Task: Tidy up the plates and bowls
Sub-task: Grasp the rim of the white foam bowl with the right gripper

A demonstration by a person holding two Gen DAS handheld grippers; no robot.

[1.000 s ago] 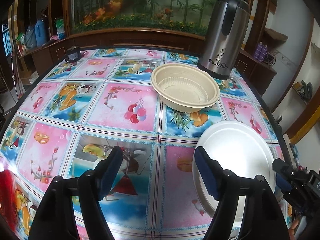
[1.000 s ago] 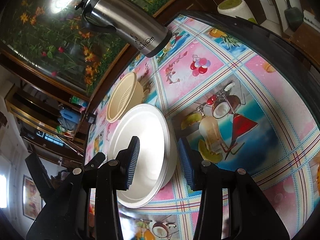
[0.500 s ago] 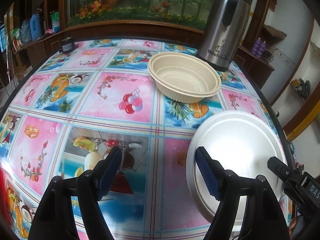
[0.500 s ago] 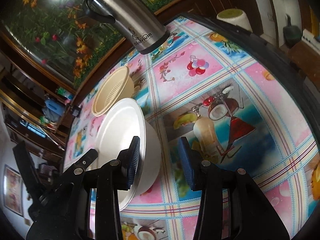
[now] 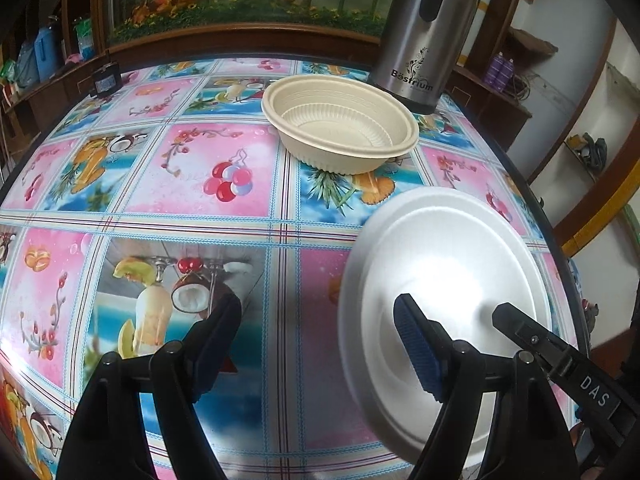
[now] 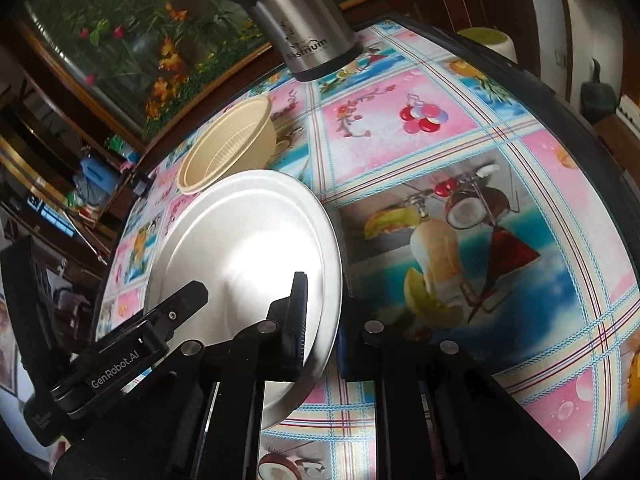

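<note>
Plate [image 5: 440, 264], white and round, fills the lower right of the left wrist view, tilted so its near edge is raised off the bench [image 5: 240, 232], which is covered in a fruit-patterned cloth. The left gripper [image 5: 316, 344] has its jaws spread wide with nothing between them; its right finger stands in front of the plate's face. A dark finger of the right gripper [image 5: 560, 364] reaches in from the lower right edge across the plate. Farther back a cream ribbed bowl [image 5: 340, 128] sits upright on the bench, apart from the plate, and a steel kettle [image 5: 424, 32] stands just behind the bowl to the right.

Seen from the right wrist, the plate [image 6: 248, 248] stands steeply tilted on edge, its rim running down between the two fingers of the right gripper [image 6: 320, 344], whose jaws are closed on that rim. The left gripper [image 6: 120, 344], labelled GenRobot.AI, lies at the left with one finger over the plate's face. The bowl [image 6: 228, 148] rests beyond the plate's top edge, and the kettle [image 6: 296, 12] stands behind it on the bench [image 6: 520, 160].
</note>
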